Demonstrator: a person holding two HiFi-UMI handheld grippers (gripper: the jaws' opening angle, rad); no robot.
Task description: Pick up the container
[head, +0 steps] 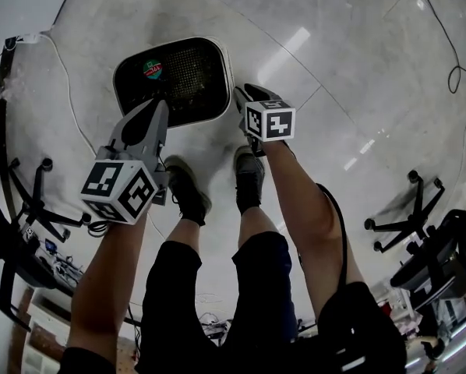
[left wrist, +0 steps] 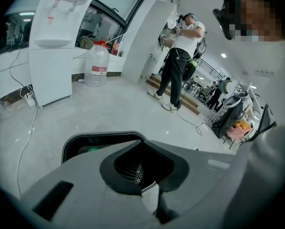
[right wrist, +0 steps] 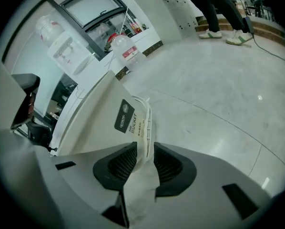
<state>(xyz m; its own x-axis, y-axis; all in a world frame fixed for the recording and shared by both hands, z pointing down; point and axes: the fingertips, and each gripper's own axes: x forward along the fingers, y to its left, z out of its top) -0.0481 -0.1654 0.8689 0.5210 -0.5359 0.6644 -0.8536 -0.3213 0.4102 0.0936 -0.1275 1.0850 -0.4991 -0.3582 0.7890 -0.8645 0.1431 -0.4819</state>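
The container [head: 226, 62] is a white bin with a dark inside, standing on the pale floor in front of my feet. A green and red item lies inside it. My left gripper [head: 160, 106] is at its near left rim, jaws shut, with a thin pale strip of the rim pinched between them. From the left gripper [left wrist: 149, 187] view, the container's dark mouth [left wrist: 85, 140] shows just beyond the jaws. My right gripper [head: 245, 96] sits at the near right rim. It [right wrist: 142, 161] is shut on the white wall of the container [right wrist: 95, 118], which bears a black label.
Office chair bases stand at the left [head: 30, 197] and right [head: 408, 209]. A white cable [head: 61, 84] trails over the floor left of the bin. My shoes [head: 188, 189] are right behind it. A water dispenser [left wrist: 54, 46], a water jug [left wrist: 97, 65] and a standing person [left wrist: 178, 56] are farther off.
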